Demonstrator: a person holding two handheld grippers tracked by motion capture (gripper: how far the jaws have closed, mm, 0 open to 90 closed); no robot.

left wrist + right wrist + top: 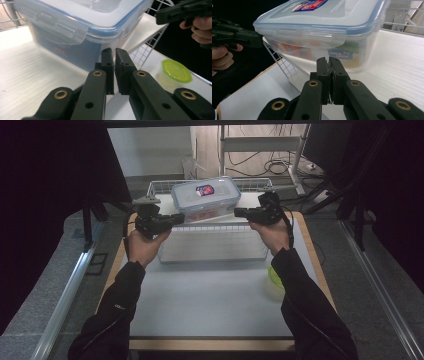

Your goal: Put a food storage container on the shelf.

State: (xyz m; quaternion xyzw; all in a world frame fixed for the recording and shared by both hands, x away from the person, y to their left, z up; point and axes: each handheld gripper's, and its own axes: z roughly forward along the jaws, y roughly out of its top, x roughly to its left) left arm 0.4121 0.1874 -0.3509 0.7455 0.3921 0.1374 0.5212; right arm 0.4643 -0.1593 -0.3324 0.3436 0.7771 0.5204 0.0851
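Container: a clear lock-lid box [205, 198] with a blue seal and a sticker on the lid sits in the wire basket [240, 183] at the far edge of the table [210, 295], resting on a white tray [212, 245] and tilted, its left end lower.
Left gripper: the left gripper [114, 51] is at the box's left end, fingers [107, 65] pressed together with nothing between them, tips just short of the box wall below a side latch.
Right gripper: the right gripper [329, 59] is at the opposite end, fingers [338, 72] also shut and empty, tips near the wall under the long latch.
Step in hand, my read: both hands are bracing the box from its two ends, either to steady it or to get at the latches.
Risk one: the box is already leaning, so an uneven push from one side could slide it along the smooth tray or tip it against the basket wire.
Risk two: closed tips on slick plastic have little purchase; they could skid off the wall and snag a latch.
Risk three: the small green-lidded tub [275, 279] near the table's right edge lies close under the right forearm, so a dropped elbow could knock it.
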